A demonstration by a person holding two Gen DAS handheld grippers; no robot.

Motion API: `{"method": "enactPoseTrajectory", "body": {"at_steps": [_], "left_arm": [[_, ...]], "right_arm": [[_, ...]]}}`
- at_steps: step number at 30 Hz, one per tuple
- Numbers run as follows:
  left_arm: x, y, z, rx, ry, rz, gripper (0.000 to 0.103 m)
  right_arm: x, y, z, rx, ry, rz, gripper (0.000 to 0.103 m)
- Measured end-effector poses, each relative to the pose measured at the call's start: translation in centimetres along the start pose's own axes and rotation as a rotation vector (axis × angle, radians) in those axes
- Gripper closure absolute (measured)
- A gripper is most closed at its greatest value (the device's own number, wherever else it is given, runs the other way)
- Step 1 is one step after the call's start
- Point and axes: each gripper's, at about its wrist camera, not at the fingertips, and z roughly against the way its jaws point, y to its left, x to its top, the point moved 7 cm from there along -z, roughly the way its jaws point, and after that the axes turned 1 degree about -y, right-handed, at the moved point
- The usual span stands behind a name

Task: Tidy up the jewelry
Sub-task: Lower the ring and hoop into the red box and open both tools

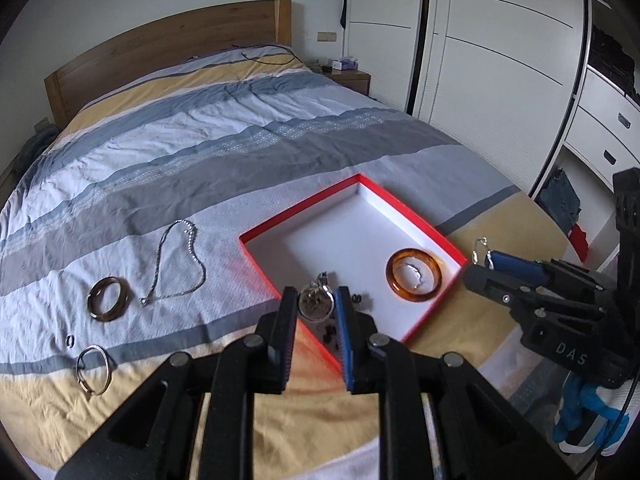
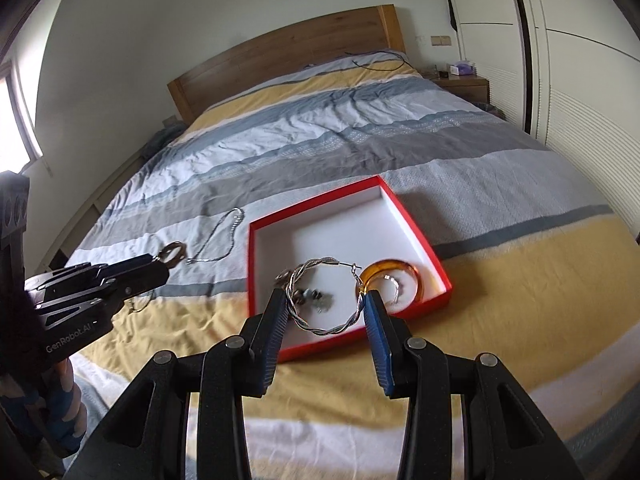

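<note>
Left wrist view: my left tool (image 1: pixel 316 308) hangs over the near corner of the red box (image 1: pixel 304 208), its fingers apart and holding nothing that I can make out; a round silvery piece (image 1: pixel 316 300) lies in the box just beyond the tips. Further right inside sits the amber bangle (image 1: pixel 415 275) with a small silver piece within its ring. Off to the left, on the bed (image 1: pixel 200 140), lie a chain necklace (image 1: pixel 180 260), a dark bangle (image 1: pixel 109 298), a thin hoop (image 1: pixel 93 369) and a tiny ring (image 1: pixel 70 340), all outside the box. My right tool (image 1: pixel 486 260) comes in from the right.

Right wrist view: my right tool (image 2: pixel 324 306) is clamped across a twisted silver hoop earring (image 2: pixel 326 298), held above the box's near edge. Small dark pieces rest just past it.

I judge the sorting roughly half done: several pieces boxed, this hoop to release, four on the bed to fetch.
</note>
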Motion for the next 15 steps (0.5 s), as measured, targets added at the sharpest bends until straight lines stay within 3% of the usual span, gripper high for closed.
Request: {"method": "enactPoseTrajectory", "body": {"at_steps": [8, 15], "left_arm": [[3.0, 0.0, -9.6, -0.042, 0.087, 0.027, 0.086], [2.2, 1.5, -15.5, 0.011, 0.155, 0.035, 0.085]], "right_arm": [[3.9, -1.3, -9.2, -0.023, 0.091, 0.073, 0.064], [4.4, -3.7, -15.4, -0.08, 0.19, 0.107, 0.064]]}}
